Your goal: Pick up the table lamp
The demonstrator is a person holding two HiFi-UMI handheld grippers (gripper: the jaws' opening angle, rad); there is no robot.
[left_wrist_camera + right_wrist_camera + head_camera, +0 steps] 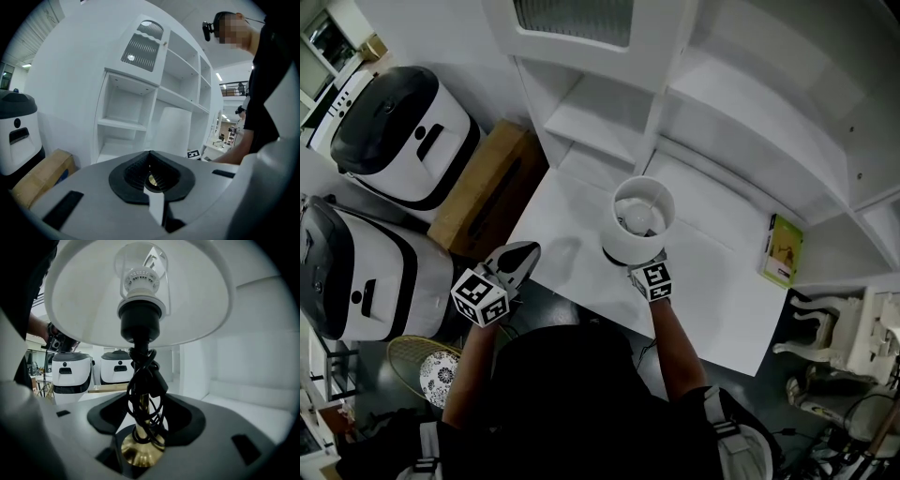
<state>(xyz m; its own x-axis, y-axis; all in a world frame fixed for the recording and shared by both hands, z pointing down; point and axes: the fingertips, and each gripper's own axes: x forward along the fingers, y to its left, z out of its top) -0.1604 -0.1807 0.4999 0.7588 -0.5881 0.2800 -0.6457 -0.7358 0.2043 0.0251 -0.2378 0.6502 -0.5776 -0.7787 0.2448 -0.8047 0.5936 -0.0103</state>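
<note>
Jaws of our right gripper (147,401) pinch the lamp (140,319) low on its brass stem (139,405), with the pads against the black cord (152,376) wound round it. Our left gripper (151,157) is pressed together and holds nothing. Through the small hole behind its tips a brass glint shows that we cannot identify.

The lamp stands upright on the white table (581,281), near its front edge. The left gripper is off to its left and apart from it.

From our head view the shade (623,248) hides the stem and the right jaws. Only the marker cube (655,281) shows under it, and the bulb (639,217) inside. In the right gripper view the gripper body cuts off the front of the brass base (140,453).

Print on the green box (782,249) at the table's right is too small to read. White shelves (600,117) rise behind the table. Two white machines (403,131) and a cardboard box (483,187) lie to the left.
</note>
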